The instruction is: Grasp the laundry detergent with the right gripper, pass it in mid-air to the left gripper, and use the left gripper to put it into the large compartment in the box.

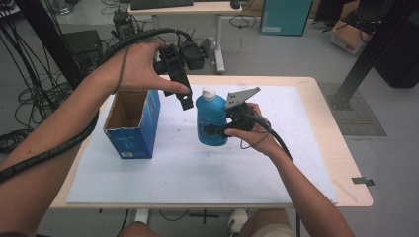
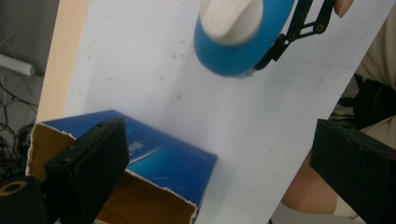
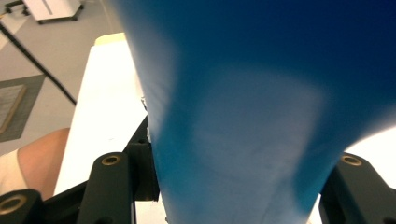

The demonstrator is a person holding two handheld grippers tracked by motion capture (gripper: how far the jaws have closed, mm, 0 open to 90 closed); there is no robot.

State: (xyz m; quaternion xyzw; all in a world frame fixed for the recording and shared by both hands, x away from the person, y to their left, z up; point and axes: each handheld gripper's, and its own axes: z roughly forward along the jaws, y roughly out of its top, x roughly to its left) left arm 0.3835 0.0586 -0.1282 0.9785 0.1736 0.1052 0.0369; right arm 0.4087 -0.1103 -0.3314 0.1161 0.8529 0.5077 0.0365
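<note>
Nearest in the high view, the person's two forearms come in from the bottom edge, one at each side. The right gripper sits near the middle of the table, its jaws clamped tight on the lower half of a blue bottle from the right side. The bottle stands upright on the white sheet that covers most of the tabletop, with its white cap on top. In the right gripper view the bottle's blue body sits between the two black jaws, pressed on both sides.

To the left of the bottle, a little apart from it, stands an open blue box with bare brown cardboard inside and its top flaps torn off. Its mouth faces up.

Farther back, above the far right corner of the box, the left gripper hangs in the air in the person's left hand. Its jaws stand wide apart and hold nothing. In the left gripper view they point down at the table, the left one over the box's open mouth and the bottle seen from above beyond them.

Beyond the table lie a grey floor, loose cables and a desk with a keyboard
</note>
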